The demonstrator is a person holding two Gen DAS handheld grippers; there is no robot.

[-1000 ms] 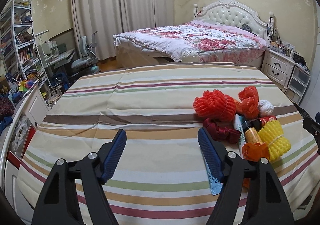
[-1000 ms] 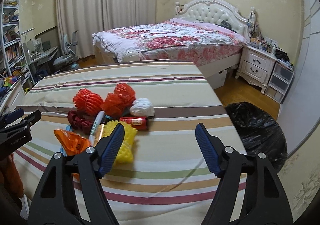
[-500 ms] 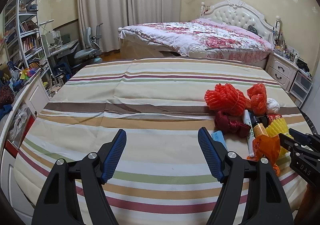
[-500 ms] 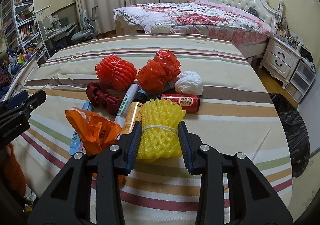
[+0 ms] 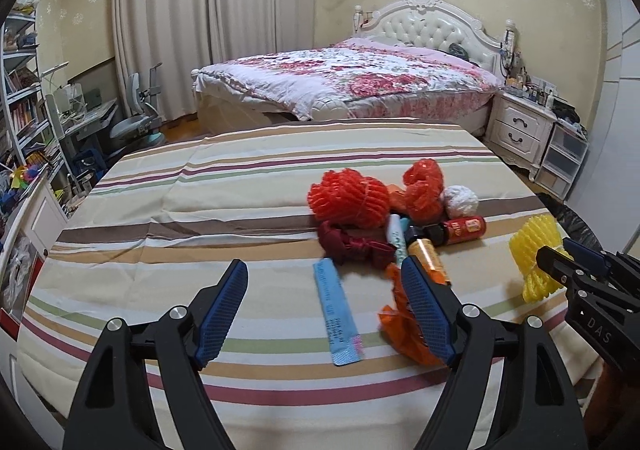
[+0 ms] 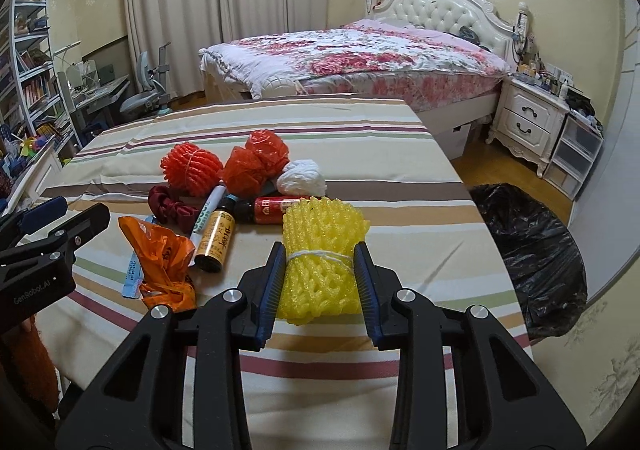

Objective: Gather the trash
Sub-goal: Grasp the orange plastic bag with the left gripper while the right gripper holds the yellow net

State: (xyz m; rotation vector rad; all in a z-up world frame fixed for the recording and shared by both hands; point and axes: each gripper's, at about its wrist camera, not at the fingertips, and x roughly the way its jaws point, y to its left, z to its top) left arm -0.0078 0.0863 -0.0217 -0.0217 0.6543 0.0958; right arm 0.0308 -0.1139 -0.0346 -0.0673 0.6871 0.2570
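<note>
My right gripper (image 6: 320,250) is shut on a yellow foam net bundle (image 6: 322,246) and holds it above the striped table (image 6: 420,218); it also shows in the left wrist view (image 5: 534,254). My left gripper (image 5: 324,270) is open and empty over a blue packet (image 5: 336,314), beside an orange plastic bag (image 5: 404,326). The trash pile holds a red foam net (image 5: 346,198), a red mesh ball (image 5: 424,186), a white wad (image 5: 460,200), a dark red cloth (image 5: 352,246), a red can (image 5: 466,228), an amber bottle (image 6: 216,240) and a white tube (image 6: 208,214).
A black trash bag (image 6: 532,250) stands open on the floor to the right of the table. A bed (image 6: 360,50) and a nightstand (image 6: 532,122) are behind. Shelves (image 5: 20,110) and a desk chair (image 5: 140,122) stand at the left.
My right gripper closed on the yellow foam net and lifted it off the pile, moving right. My left gripper moved right toward the blue packet and orange bag, still open.
</note>
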